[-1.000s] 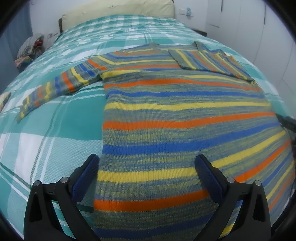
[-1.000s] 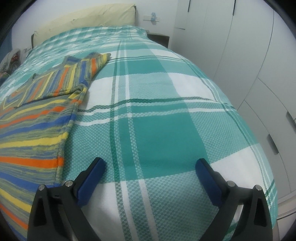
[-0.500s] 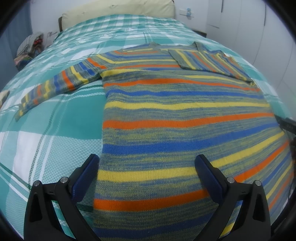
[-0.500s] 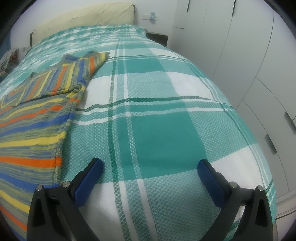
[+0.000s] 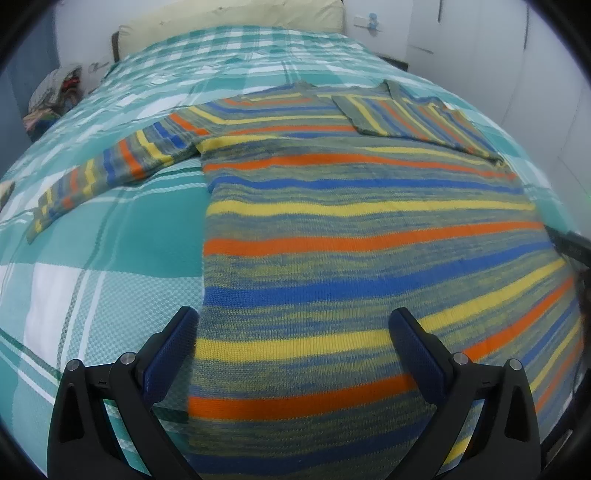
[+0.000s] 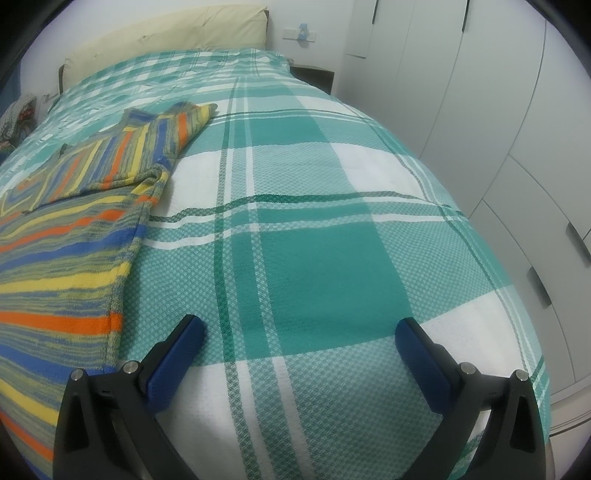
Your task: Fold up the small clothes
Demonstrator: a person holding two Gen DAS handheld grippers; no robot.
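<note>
Our left gripper (image 5: 291, 332) hangs spread over the sweater (image 5: 351, 236) lying flat on the bed (image 5: 110, 229); the right gripper (image 6: 295, 341), also spread, hovers over bare cover. We should pinch the outstretched sleeve (image 5: 110, 173) at ten o'clock and fold it squarely across.

The left wrist view looks from low over the foot end of the bed (image 5: 92, 266) toward the headboard (image 5: 229, 18), close above the striped sweater (image 5: 351, 236), with the left tongs (image 5: 291, 328) spread wide at the bottom edge. The right wrist view faces the same way from nearer the bed's right edge, its right tongs (image 6: 299, 332) parted over bare plaid cover beside the wardrobe (image 6: 498, 110). Both views share the sweater's folded right sleeve, the headboard and the wall socket (image 6: 300, 34).
</note>
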